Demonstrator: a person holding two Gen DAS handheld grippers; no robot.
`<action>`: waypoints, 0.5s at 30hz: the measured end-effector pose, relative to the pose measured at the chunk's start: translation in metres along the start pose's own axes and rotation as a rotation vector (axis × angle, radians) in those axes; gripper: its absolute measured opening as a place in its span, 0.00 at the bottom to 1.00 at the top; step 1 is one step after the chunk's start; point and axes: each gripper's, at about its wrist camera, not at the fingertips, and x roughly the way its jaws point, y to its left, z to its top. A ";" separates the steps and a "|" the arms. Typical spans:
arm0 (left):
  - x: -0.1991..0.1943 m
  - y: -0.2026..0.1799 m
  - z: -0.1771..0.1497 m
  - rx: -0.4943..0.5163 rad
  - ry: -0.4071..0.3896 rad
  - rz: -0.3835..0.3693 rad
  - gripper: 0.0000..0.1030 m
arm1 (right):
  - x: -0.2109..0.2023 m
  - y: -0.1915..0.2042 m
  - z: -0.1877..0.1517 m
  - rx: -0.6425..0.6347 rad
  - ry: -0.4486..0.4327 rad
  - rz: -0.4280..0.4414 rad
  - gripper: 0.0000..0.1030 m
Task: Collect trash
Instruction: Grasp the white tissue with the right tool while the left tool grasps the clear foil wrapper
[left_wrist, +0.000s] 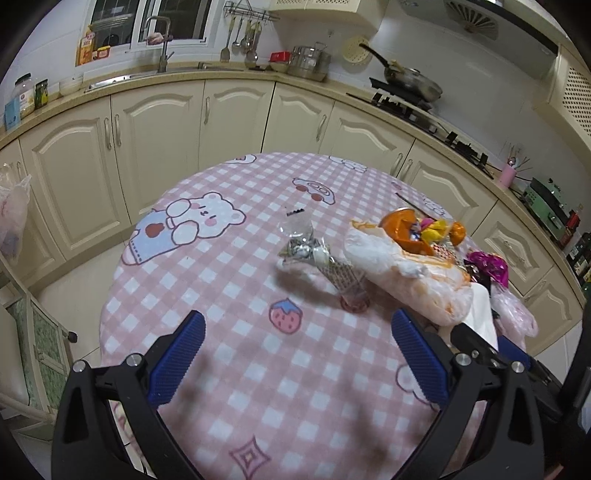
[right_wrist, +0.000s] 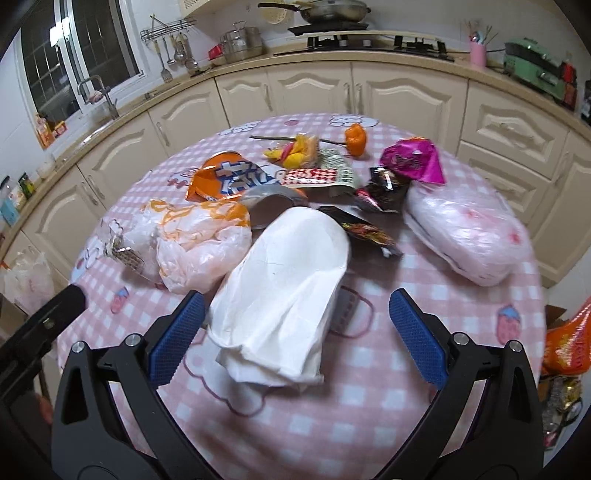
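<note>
The left gripper (left_wrist: 297, 330) hangs over the table (left_wrist: 236, 369) with its blue fingers spread wide and nothing between them; below it lies bare pink checked cloth with a strawberry print. Ahead of it and to its right a crumpled silver wrapper (left_wrist: 308, 251) lies beside an orange-and-white plastic bag (left_wrist: 402, 280).

The right gripper (right_wrist: 295, 319) is also spread wide, its fingers either side of a white paper bag (right_wrist: 288, 291) that lies on the table with its folded end toward the camera. The left finger (right_wrist: 177, 332) is just beside the bag's edge; whether it touches cannot be told. The right finger stands clear of it.

The rest of the trash sits in a heap behind the paper bag: the orange-and-white plastic bag to its left, an orange snack packet (right_wrist: 229, 177), a red checked wrapper (right_wrist: 314, 176), a black wrapper (right_wrist: 369, 232), a magenta foil wrapper (right_wrist: 413, 158) and a pale pink plastic bag (right_wrist: 469, 232) to the right.
</note>
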 end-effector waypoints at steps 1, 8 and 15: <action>0.006 0.000 0.004 -0.004 0.006 -0.001 0.96 | 0.002 0.001 0.001 -0.004 0.000 0.003 0.95; 0.039 0.005 0.034 -0.069 0.041 -0.008 0.96 | 0.017 0.005 0.012 -0.008 0.045 0.041 0.95; 0.065 0.010 0.046 -0.096 0.072 0.051 0.62 | 0.023 -0.003 0.012 0.041 0.072 0.103 0.93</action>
